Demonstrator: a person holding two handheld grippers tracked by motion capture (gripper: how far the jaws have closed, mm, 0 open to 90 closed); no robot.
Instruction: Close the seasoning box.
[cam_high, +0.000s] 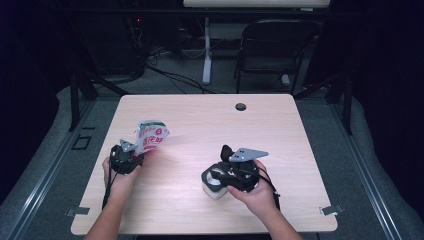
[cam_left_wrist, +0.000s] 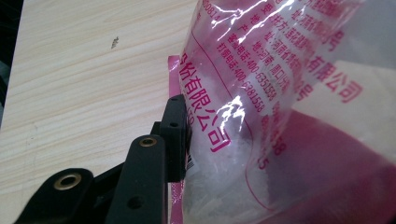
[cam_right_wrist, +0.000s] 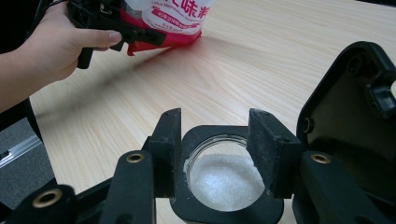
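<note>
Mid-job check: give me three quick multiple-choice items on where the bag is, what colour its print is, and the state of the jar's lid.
1. Where is the bag?
A. At the left gripper
B. By the table's cable hole
C. On the floor

2. What colour is the bag's print?
A. Blue
B. Pink-red
C. Black

3. How is the jar between the right gripper jaws?
A. Lid shut
B. Lying on its side
C. Lid flipped open, white grains inside

Answers: 1 A, the high view shows the bag standing up from the left gripper at the table's left. 2 B, the left gripper view shows pink-red lettering on clear film. 3 C, the right gripper view looks into the open mouth.
</note>
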